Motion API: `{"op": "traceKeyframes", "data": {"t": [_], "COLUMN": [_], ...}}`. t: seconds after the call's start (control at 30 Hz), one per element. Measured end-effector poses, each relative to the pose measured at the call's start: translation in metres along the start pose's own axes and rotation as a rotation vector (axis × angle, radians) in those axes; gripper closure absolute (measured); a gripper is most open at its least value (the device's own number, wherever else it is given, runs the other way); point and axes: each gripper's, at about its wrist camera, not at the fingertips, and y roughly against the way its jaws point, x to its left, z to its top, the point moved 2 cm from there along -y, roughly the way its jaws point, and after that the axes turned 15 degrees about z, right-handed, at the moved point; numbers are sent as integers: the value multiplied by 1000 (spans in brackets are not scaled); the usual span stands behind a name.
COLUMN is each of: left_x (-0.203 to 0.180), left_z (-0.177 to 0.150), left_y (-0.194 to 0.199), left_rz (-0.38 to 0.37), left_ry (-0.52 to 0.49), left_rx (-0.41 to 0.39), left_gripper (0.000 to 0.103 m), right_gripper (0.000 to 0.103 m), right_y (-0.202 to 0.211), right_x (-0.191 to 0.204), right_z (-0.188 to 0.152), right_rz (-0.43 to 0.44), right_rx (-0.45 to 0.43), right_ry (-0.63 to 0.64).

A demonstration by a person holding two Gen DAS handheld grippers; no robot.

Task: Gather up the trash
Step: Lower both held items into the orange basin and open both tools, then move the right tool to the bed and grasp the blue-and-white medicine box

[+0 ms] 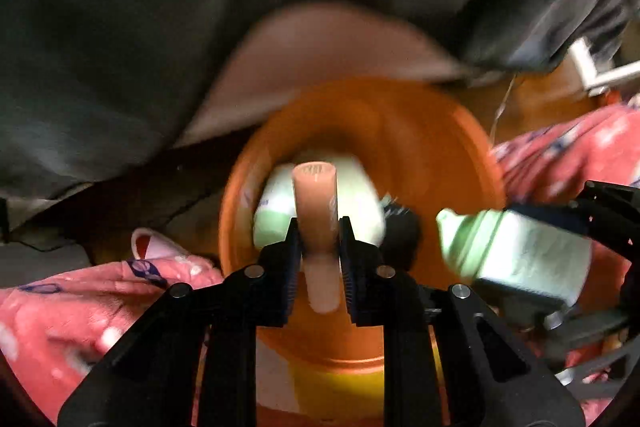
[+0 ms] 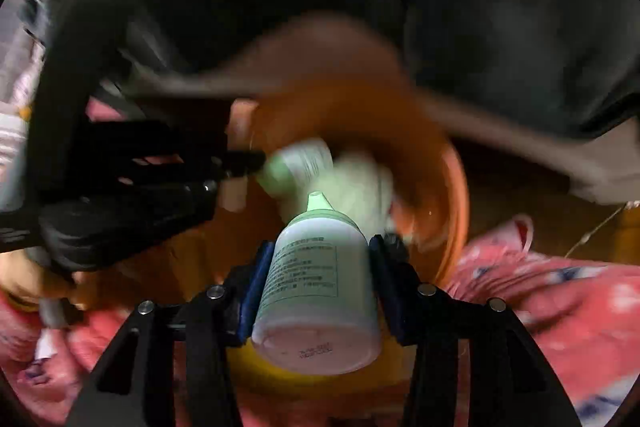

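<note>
My left gripper (image 1: 319,227) points down and is shut on a pinkish-orange tube (image 1: 316,195), held upright over the mouth of an orange bin (image 1: 440,155). White-and-green bottles (image 1: 276,211) lie inside the bin. At the right, my right gripper (image 1: 532,255) is shut on a white bottle with a green cap (image 1: 480,243), beside the bin's rim. In the right wrist view that bottle (image 2: 316,287) sits cap-forward between the blue pads of the right gripper (image 2: 320,247), above the near edge of the bin (image 2: 452,187). The left gripper (image 2: 244,167) reaches in from the left. Both views are motion-blurred.
Pink patterned fabric (image 1: 80,307) lies on both sides of the bin (image 2: 560,307). A person's dark clothing (image 1: 200,7) fills the upper half, with a blurred pinkish-brown shape (image 1: 328,43) just beyond the bin. Brown floor and a white object (image 1: 600,67) show at upper right.
</note>
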Motion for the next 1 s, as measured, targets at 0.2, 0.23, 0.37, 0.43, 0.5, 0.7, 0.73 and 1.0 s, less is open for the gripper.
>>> {"op": "traceKeyframes", "data": {"t": [0.2, 0.23, 0.37, 0.43, 0.5, 0.7, 0.73, 1.0], "left_x": [9, 11, 24, 27, 28, 38, 41, 66], "left_z": [1, 1, 2, 3, 2, -4, -7, -26], "left_y": [-3, -1, 1, 4, 8, 40, 53, 146], "left_rz": [23, 17, 16, 10, 13, 16, 18, 50], "left_ry": [48, 59, 112, 130, 144, 169, 174, 220], "left_rx": [-5, -7, -18, -28, -46, -131, -167, -446], "left_gripper": [45, 45, 41, 41, 41, 41, 41, 26], "right_gripper": [29, 29, 28, 29, 29, 29, 29, 19], "right_y": [-10, -8, 1, 5, 11, 43, 52, 186], "right_x": [-6, -5, -10, -13, -18, -5, -1, 53], "right_z": [6, 9, 4, 0, -1, 1, -1, 23], "right_rz": [-5, -4, 13, 24, 32, 5, -2, -7], "right_rx": [24, 16, -12, -31, -54, -163, -185, -534], "right_ry": [-41, -40, -68, -85, -101, -61, -39, 167]}}
